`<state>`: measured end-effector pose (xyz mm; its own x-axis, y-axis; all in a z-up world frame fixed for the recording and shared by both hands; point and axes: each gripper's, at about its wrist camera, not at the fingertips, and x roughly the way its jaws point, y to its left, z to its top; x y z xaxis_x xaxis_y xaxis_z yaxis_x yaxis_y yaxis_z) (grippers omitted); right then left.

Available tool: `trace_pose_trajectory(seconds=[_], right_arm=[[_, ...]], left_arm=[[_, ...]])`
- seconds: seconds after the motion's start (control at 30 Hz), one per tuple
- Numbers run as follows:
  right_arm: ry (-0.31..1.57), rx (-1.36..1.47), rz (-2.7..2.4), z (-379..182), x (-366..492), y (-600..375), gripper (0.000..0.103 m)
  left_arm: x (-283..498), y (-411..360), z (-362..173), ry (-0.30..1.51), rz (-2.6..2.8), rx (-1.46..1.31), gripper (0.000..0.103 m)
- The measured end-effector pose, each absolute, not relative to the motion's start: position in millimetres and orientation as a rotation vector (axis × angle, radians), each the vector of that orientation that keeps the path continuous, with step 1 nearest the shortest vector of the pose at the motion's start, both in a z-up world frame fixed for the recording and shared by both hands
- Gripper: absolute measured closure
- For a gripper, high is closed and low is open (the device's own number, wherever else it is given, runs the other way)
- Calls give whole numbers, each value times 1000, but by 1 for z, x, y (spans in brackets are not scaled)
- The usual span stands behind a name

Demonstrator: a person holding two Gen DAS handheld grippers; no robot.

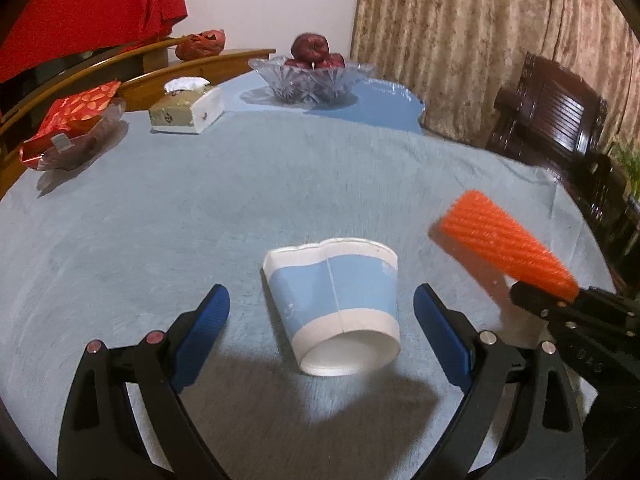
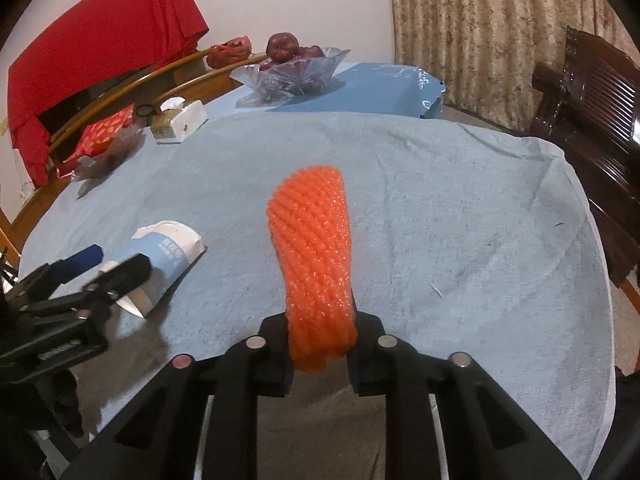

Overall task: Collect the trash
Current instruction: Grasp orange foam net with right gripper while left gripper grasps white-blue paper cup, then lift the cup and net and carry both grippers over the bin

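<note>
Tipped paper cup [image 1: 334, 304] lies between the open left gripper [image 1: 322, 316] fingers

A round table [image 1: 160, 208] under a blue cloth carries a crushed paper cup [image 1: 334, 304] on its side near the front edge; tissue box [image 1: 188, 110], glass fruit bowl [image 1: 312, 80] and red-wrapped dish [image 1: 68, 132] line the far edge.

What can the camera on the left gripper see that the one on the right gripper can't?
Only the left wrist view shows the blue pads of the left gripper standing open either side of the paper cup. Only the right wrist view shows the right gripper clamped on the orange foam net. Both show the cup lying on its side, the net, the fruit bowl and the tissue box.
</note>
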<state>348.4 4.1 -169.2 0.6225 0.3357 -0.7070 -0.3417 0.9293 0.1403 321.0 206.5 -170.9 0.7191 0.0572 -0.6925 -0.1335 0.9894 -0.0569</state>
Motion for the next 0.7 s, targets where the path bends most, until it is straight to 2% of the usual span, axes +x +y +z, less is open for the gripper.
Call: trace_pose_trajectory(seconds=[0.2, 0.4, 0.53, 0.7], right_arm=[[804, -22, 394, -172, 346, 8, 83], [805, -15, 393, -172, 347, 8, 83], [797, -18, 395, -171, 345, 8, 83], [780, -3, 400, -167, 340, 6, 83]], left_arm=[[331, 209, -181, 827, 105, -112, 13], [336, 210, -186, 864, 62, -139, 38], [332, 208, -183, 842, 51, -144, 46], [324, 205, -175, 806, 52, -147, 49]])
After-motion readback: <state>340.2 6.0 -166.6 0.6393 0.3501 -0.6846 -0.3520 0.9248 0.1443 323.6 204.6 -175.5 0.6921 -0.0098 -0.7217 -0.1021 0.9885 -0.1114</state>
